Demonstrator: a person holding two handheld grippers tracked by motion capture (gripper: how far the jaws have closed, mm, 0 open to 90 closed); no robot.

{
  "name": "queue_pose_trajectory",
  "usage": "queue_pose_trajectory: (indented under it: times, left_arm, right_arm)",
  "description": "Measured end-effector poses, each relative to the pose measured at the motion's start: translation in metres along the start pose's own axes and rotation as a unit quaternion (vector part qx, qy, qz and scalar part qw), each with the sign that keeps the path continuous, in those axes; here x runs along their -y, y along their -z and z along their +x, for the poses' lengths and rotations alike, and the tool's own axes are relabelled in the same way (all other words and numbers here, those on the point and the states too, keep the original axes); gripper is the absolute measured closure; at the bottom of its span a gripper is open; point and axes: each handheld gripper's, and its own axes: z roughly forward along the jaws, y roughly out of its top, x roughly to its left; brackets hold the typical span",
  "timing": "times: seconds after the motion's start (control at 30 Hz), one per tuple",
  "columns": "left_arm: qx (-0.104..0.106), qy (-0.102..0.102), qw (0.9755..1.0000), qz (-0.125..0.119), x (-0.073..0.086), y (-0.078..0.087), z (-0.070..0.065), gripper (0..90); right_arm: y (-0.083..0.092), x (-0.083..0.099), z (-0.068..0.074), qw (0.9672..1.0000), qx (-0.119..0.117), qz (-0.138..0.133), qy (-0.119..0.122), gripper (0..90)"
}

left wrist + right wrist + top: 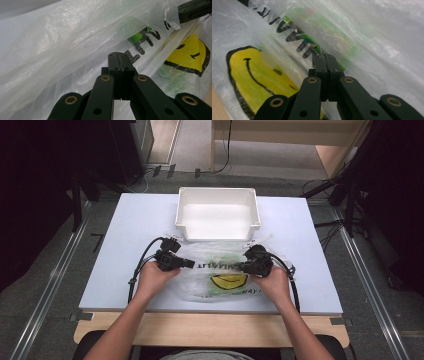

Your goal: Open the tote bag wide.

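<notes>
A clear plastic bag with a yellow smiley face and black lettering lies on the white table, with something green inside. My left gripper is at the bag's left side, pointing right. Its jaws are pressed together, tips against the crinkled film. My right gripper is at the bag's right side, pointing left. Its jaws are also together, right by the lettering and the smiley. No fold of film shows between either pair of jaws. The right gripper's jaws show in the left gripper view's upper right corner.
An empty white bin stands just behind the bag at the table's far middle. The white tabletop has bare room left and right. A wooden strip runs along the near edge. Cables loop beside both hands.
</notes>
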Motion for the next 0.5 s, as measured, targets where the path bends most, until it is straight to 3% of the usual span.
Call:
queue_pose_trajectory:
  times: [0.5]
  left_arm:
    - [-0.001, -0.005, 1.0000, 0.001, 0.001, -0.002, -0.001, 90.0]
  right_arm:
    - [-0.012, -0.026, -0.016, 0.9995, 0.031, -0.009, -0.003, 90.0]
